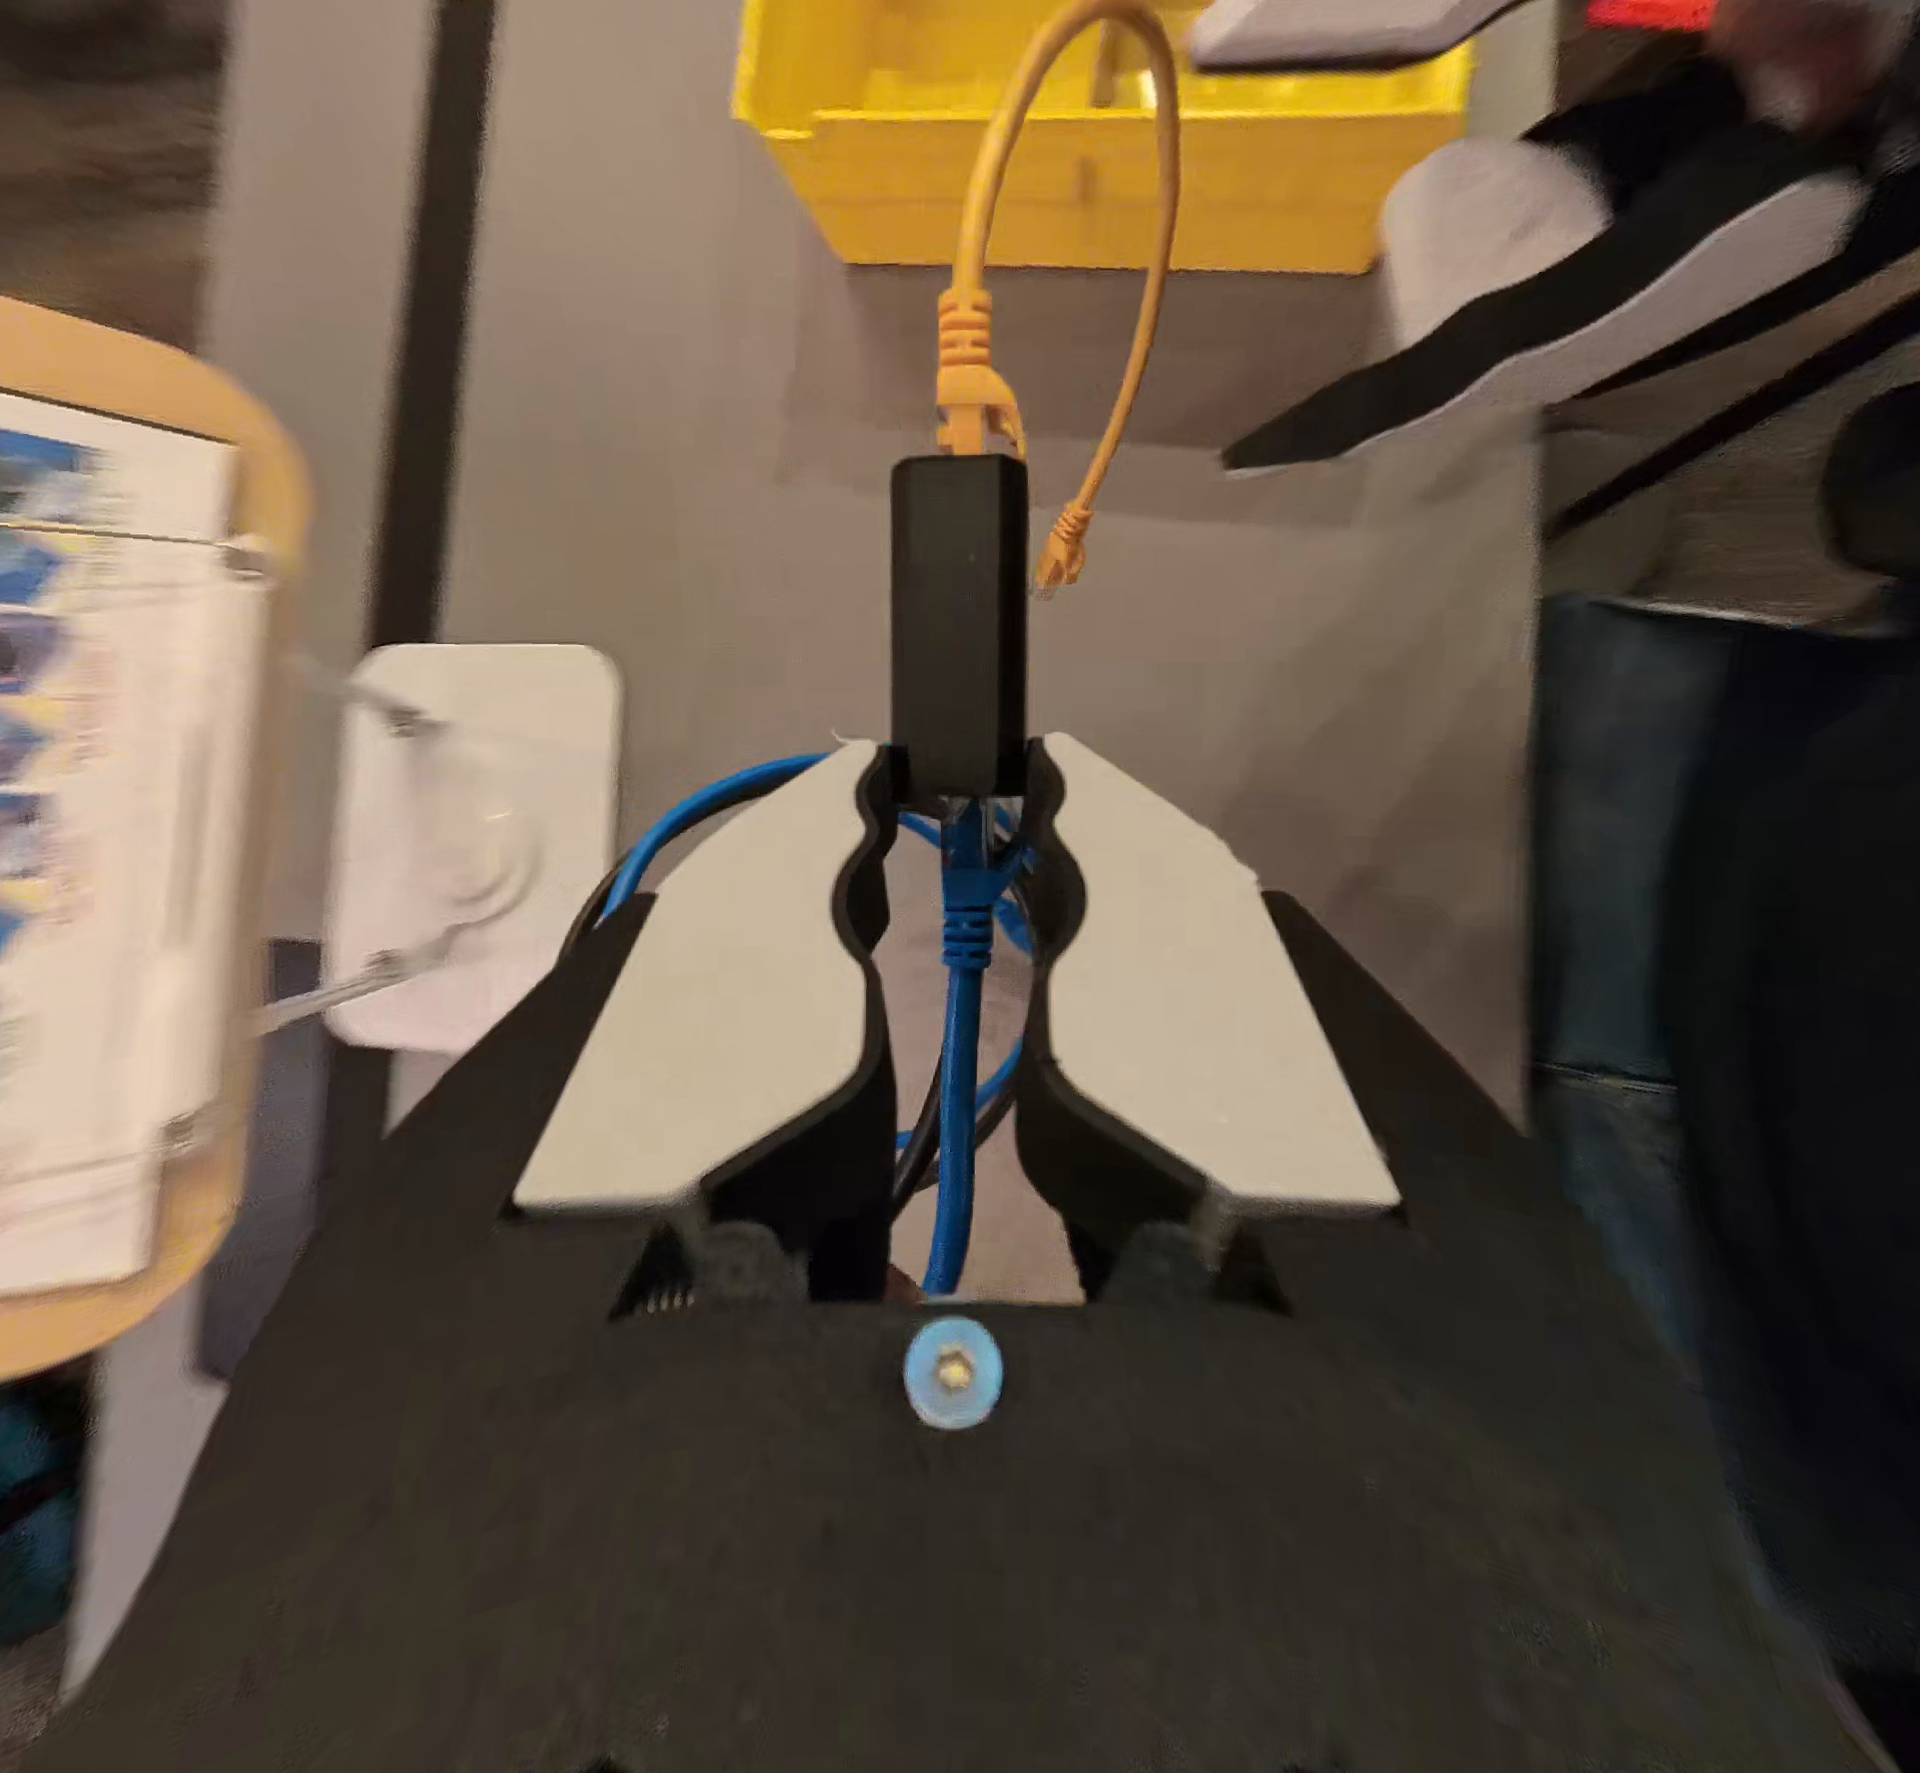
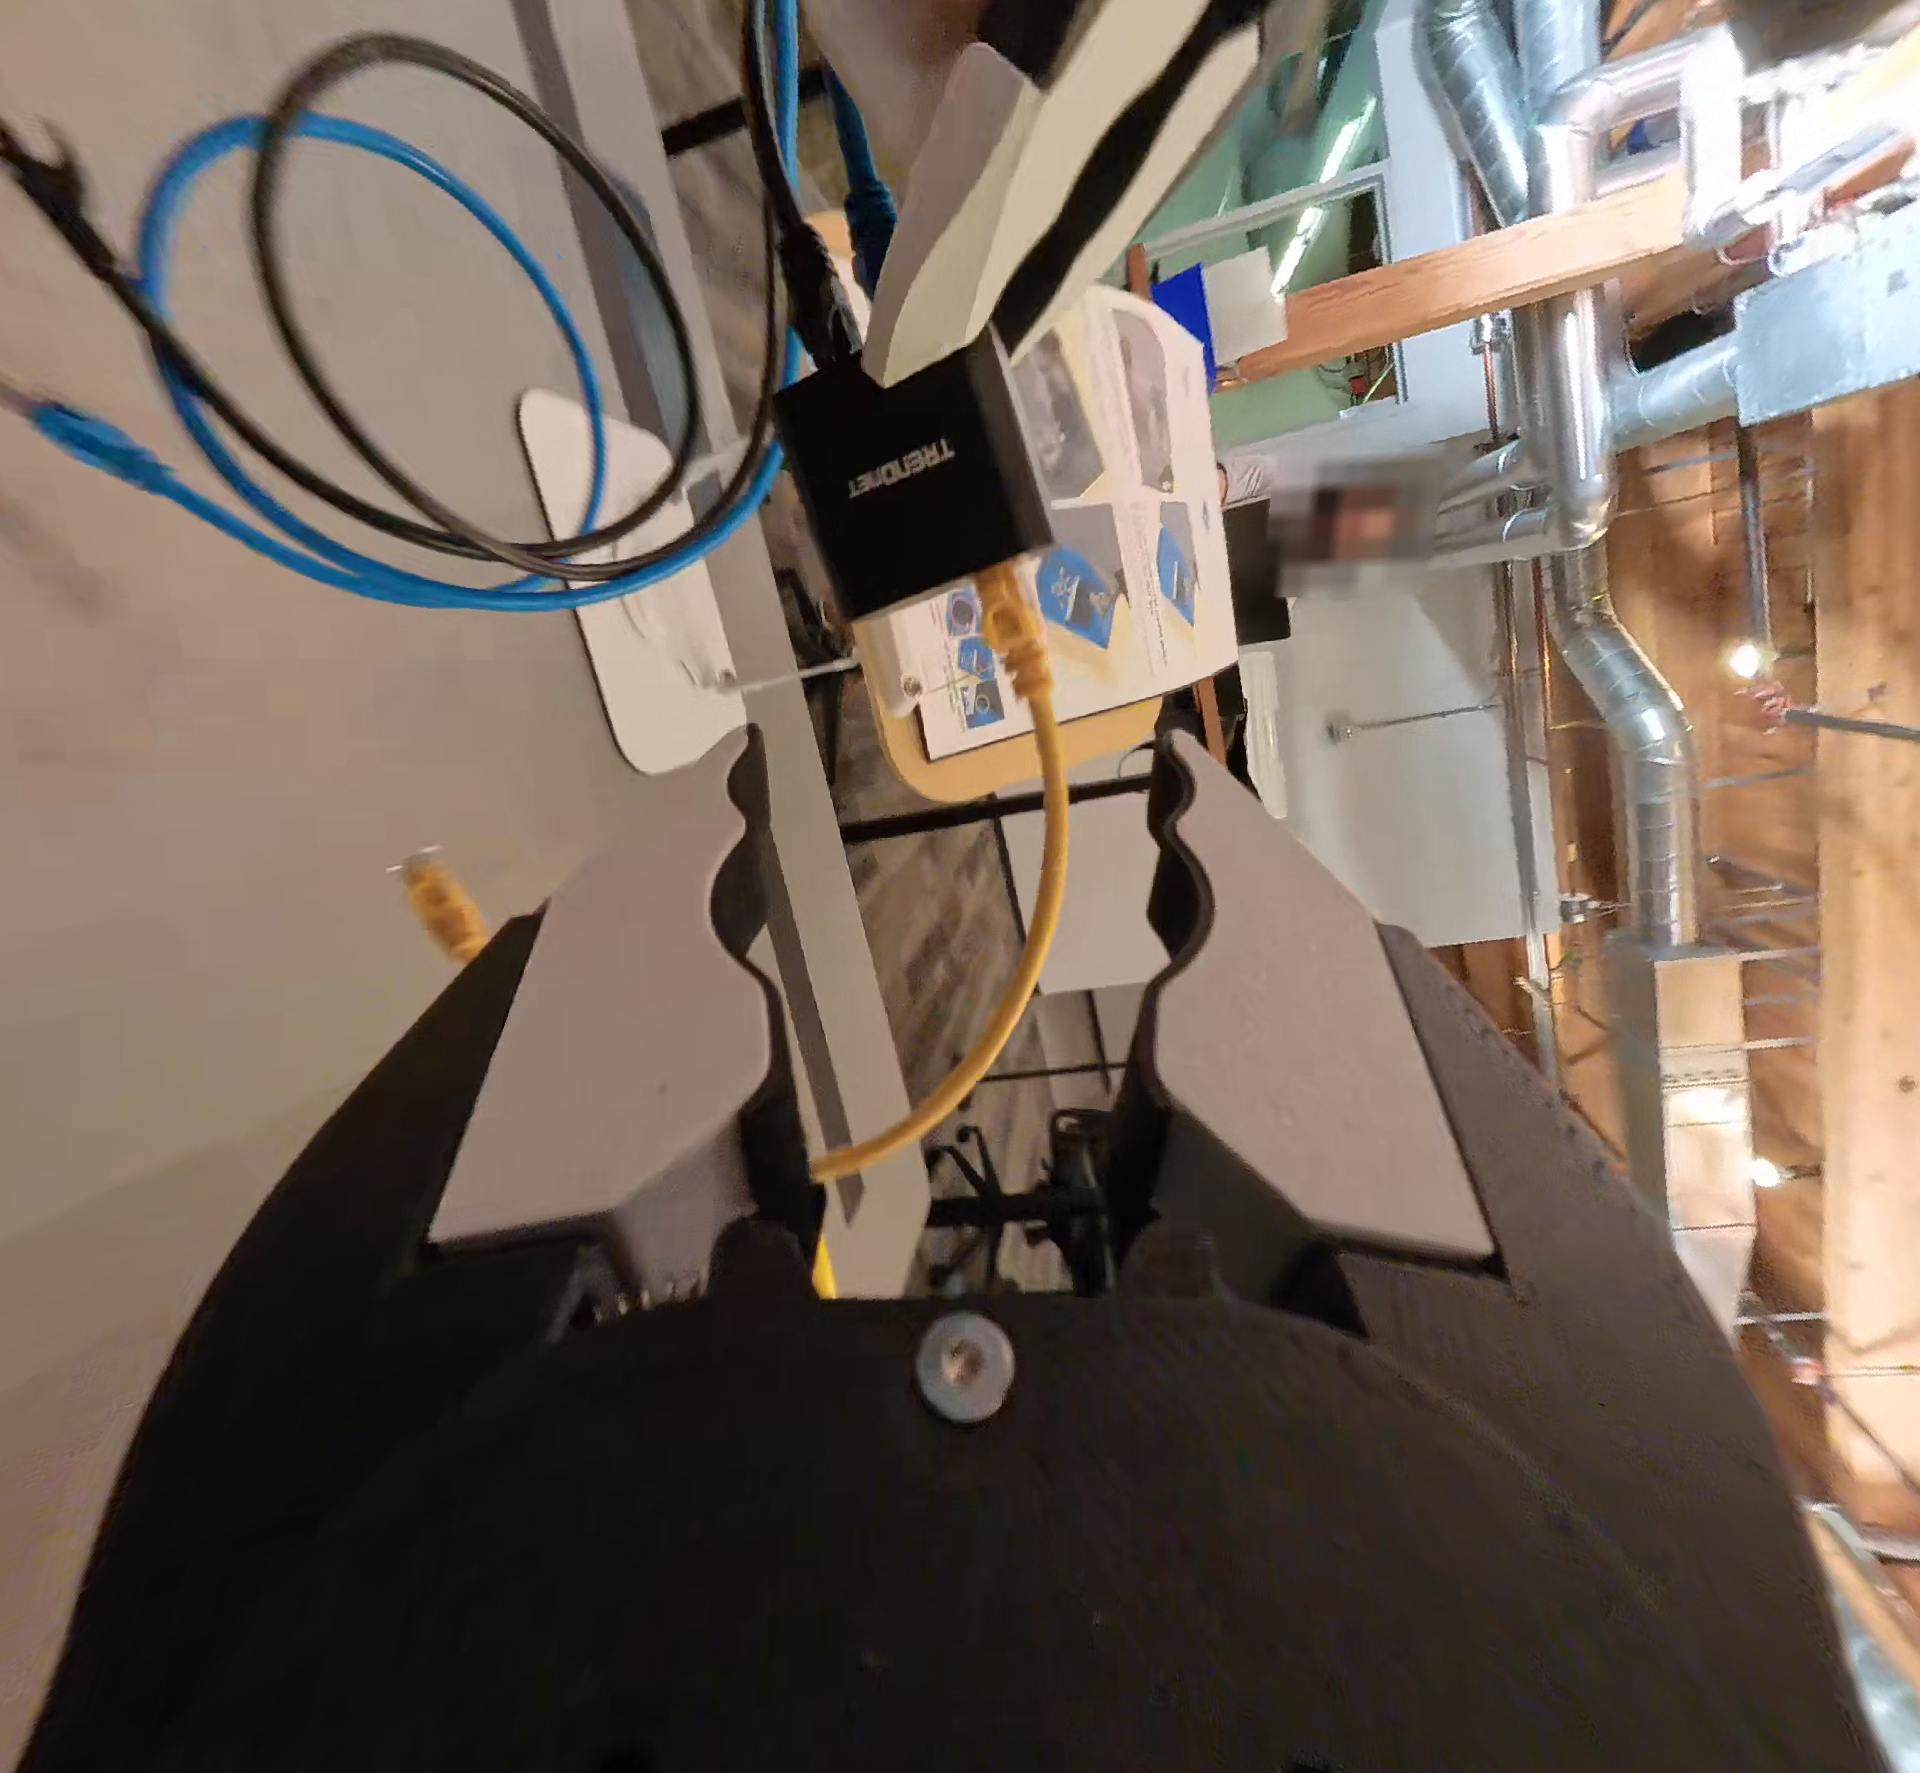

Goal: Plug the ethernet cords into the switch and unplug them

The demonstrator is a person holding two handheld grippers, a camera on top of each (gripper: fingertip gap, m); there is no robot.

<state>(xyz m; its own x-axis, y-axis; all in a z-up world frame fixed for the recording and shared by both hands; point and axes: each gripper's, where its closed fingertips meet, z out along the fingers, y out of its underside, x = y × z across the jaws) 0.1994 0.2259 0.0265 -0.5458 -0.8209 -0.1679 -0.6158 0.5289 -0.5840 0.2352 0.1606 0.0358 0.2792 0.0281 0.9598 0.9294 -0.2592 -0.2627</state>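
Note:
My left gripper (image 1: 958,767) is shut on the near end of the black switch (image 1: 958,622) and holds it above the grey table (image 1: 675,476). A yellow cord (image 1: 971,362) is plugged into the switch's far end; it loops up and its other plug (image 1: 1062,549) hangs free. A blue cord (image 1: 961,902) is plugged into the near end, between my fingers. My right gripper (image 2: 961,767) is open and empty, with the yellow cord (image 2: 1049,840) running between its fingers a little short of the switch (image 2: 914,487). Blue (image 2: 364,528) and black (image 2: 468,269) cords loop to the left.
A yellow bin (image 1: 1039,196) stands behind the switch. A white pad (image 1: 478,840) lies on the table at the left, beside a round wooden table (image 1: 249,580) with a leaflet holder. A person's legs (image 1: 1662,892) are at the right.

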